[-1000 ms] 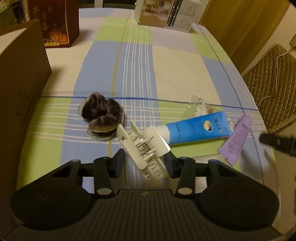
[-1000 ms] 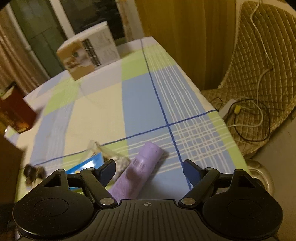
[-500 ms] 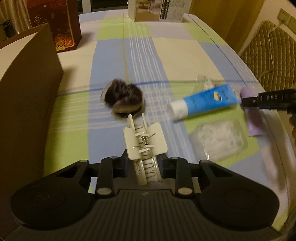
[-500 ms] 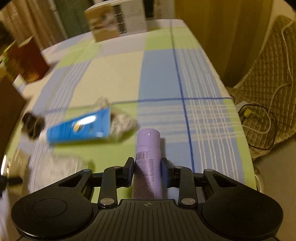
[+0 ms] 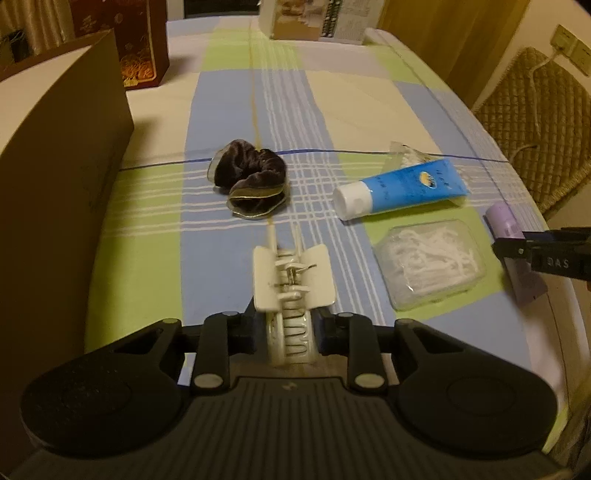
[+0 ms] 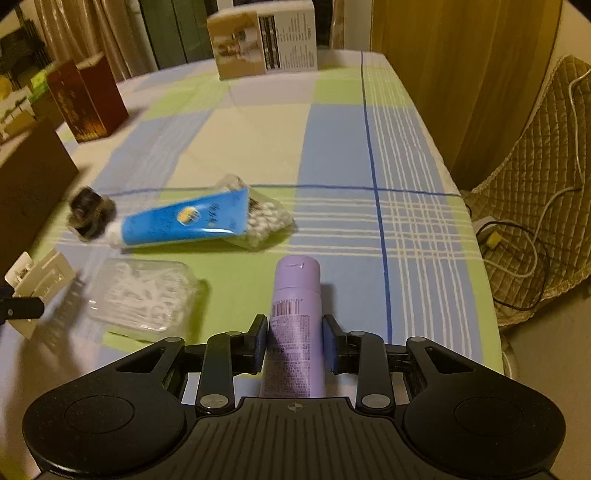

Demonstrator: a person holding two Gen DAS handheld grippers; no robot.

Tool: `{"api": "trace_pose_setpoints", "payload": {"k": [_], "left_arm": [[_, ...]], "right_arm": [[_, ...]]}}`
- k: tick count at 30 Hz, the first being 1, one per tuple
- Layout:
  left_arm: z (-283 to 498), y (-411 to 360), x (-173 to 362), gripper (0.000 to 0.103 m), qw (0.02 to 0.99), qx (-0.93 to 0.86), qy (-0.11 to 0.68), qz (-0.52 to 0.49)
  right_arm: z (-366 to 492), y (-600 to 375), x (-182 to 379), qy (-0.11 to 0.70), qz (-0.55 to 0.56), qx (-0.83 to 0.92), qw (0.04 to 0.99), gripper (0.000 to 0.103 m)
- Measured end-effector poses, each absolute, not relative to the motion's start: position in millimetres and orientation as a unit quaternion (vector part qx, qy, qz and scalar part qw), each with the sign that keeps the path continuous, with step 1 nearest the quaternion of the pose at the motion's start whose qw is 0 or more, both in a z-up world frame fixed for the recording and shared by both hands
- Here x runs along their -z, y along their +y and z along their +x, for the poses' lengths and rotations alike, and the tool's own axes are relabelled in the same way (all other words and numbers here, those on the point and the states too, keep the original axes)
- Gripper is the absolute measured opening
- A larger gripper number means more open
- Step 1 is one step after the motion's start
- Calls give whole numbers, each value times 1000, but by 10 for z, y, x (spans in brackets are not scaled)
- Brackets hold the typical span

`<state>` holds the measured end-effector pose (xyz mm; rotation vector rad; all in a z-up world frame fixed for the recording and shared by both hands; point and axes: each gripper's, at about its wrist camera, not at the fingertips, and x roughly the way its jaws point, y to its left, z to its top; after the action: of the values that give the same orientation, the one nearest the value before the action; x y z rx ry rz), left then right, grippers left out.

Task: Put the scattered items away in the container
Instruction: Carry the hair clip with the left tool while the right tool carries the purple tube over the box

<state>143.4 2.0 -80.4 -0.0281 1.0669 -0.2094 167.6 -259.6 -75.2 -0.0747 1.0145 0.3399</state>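
My left gripper (image 5: 286, 326) is shut on a white hair claw clip (image 5: 291, 280) and holds it above the checked tablecloth. My right gripper (image 6: 295, 339) is shut on a lilac tube (image 6: 295, 314), which also shows in the left wrist view (image 5: 504, 221). A dark velvet scrunchie (image 5: 251, 177), a blue tube (image 5: 402, 188), a bag of cotton swabs (image 6: 264, 218) under the blue tube and a clear box of floss picks (image 5: 432, 262) lie on the table. A brown cardboard box (image 5: 55, 155) stands at the left.
A dark red carton (image 5: 122, 37) and a white printed box (image 5: 317, 18) stand at the far end of the table. A wicker chair (image 6: 543, 206) with cables is off the table's right edge. The table edge (image 6: 476, 258) runs close to my right gripper.
My left gripper closed on the claw clip and lifted it. My right gripper closed on the lilac tube. Both views have swung to face along the table.
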Motion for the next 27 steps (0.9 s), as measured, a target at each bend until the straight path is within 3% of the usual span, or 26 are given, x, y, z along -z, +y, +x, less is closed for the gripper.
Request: {"api": "trace_pose_setpoints", "payload": {"k": [14,27], "left_arm": [[943,348,157,22,880,112,462,-20],[470,1276,-546,22,907,64,415,-40]], "right_arm": [[1350,-1954,44,446,-1,-261,856,34],[1198,-628,-466,410,4,-406,817,34]]}}
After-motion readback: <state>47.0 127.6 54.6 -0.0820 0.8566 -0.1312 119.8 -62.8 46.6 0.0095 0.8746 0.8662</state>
